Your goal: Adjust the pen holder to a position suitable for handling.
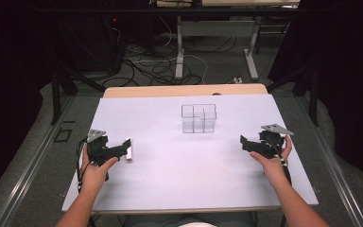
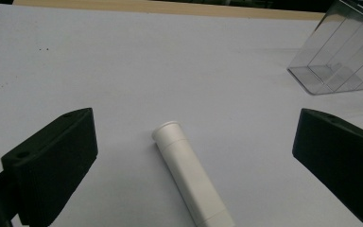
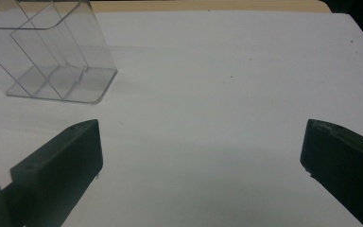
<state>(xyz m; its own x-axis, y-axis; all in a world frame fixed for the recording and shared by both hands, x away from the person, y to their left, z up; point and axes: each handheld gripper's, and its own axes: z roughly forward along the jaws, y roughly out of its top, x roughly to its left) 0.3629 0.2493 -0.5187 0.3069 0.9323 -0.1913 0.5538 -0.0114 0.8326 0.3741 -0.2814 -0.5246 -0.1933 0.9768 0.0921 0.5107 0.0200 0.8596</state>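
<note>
A white cylindrical tube (image 2: 189,177) lies flat on the white table sheet, between the wide-apart jaws of my left gripper (image 2: 196,151); neither pad touches it. From above, the tube (image 1: 129,150) rests just past the tips of the left gripper (image 1: 121,150) at the table's left. A clear plastic box with dividers (image 1: 198,118) stands upright in the middle, toward the far edge; it also appears as the clear box (image 2: 340,52) and the clear box (image 3: 47,52). My right gripper (image 1: 244,142) is open over bare sheet at the right, its jaws (image 3: 201,156) holding nothing.
The white sheet (image 1: 179,175) covers a wooden table whose far edge (image 1: 184,90) shows. Beyond it are table legs, cables and dark floor. The person's forearms enter from the bottom edge.
</note>
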